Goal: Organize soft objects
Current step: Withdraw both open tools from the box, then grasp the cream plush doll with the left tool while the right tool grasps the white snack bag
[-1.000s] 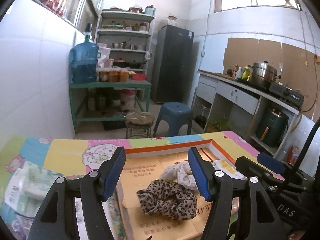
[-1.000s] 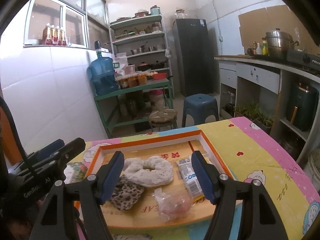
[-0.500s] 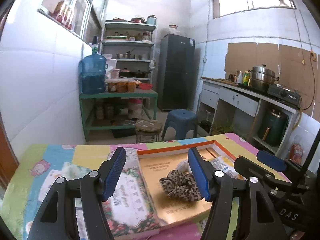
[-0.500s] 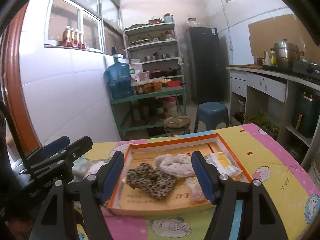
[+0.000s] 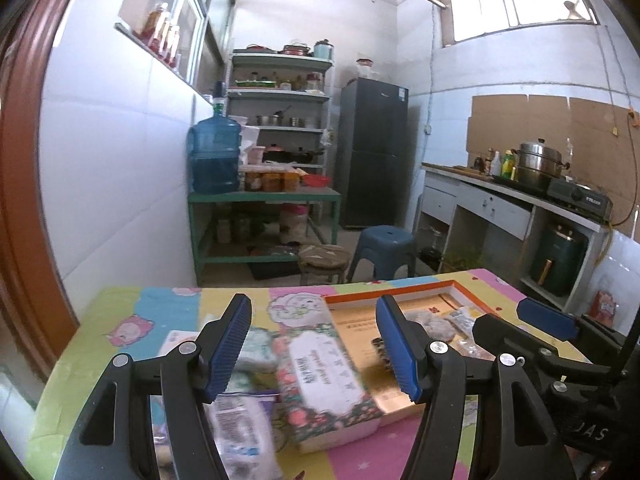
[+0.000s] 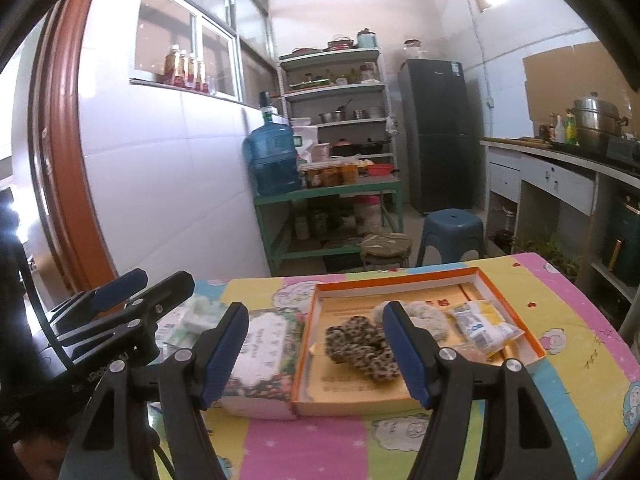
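A leopard-print scrunchie (image 6: 356, 344) and a white fluffy scrunchie (image 6: 426, 316) lie inside a shallow orange-rimmed box (image 6: 400, 280) on the table. In the left wrist view the leopard scrunchie (image 5: 378, 347) peeks out behind one finger, and the white scrunchie (image 5: 438, 325) lies beyond it. My left gripper (image 5: 314, 346) hovers open above a floral box (image 5: 324, 372), holding nothing. My right gripper (image 6: 316, 350) stands open in front of the orange box, short of the scrunchies and apart from them. Each gripper shows in the other's view: the right gripper (image 5: 520, 320), the left gripper (image 6: 148, 286).
Small snack packets (image 6: 480, 324) and a pinkish bag (image 6: 472, 354) share the orange box's right end. Soft tissue packs (image 5: 240, 428) lie left of the floral box (image 6: 264, 356). The table has a colourful cartoon cloth (image 6: 560, 320). Beyond it are a blue stool (image 6: 452, 232) and green shelves.
Both grippers have drawn back from the orange box and risen a little, so more of the table shows. The scrunchies stay in the box. Both pairs of jaws keep the same width.
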